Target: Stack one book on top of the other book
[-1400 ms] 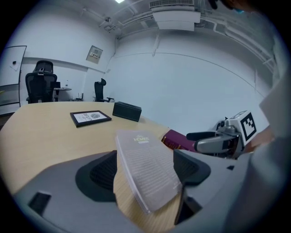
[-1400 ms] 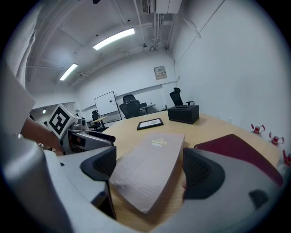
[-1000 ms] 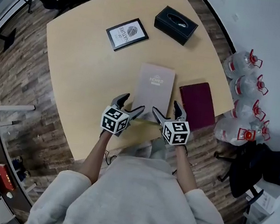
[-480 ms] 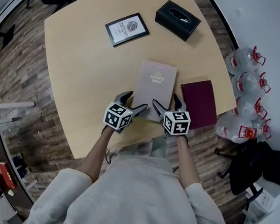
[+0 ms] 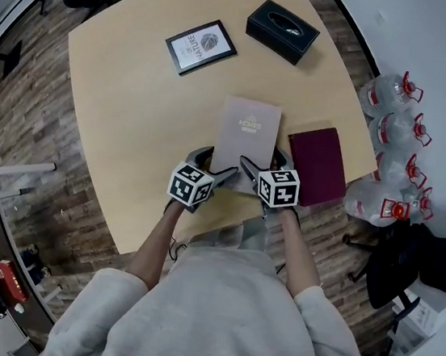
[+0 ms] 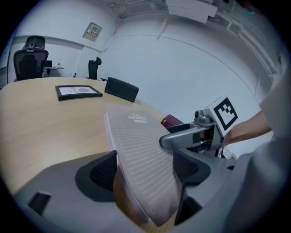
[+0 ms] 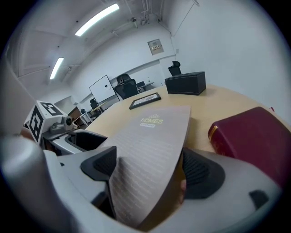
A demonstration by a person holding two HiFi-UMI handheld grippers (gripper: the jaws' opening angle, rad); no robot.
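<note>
A pale wood worktop (image 5: 127,103) with rounded corners stands on a plank floor (image 5: 27,115). Toward its far side a black-framed print (image 5: 201,47) lies flat. A black tissue box (image 5: 282,31) sits near it on the right, not touching. Off the worktop's right edge, four clear water jugs (image 5: 394,136) with red caps stand in a row on the floor. A black office chair (image 6: 28,59) stands beyond the far end.
</note>
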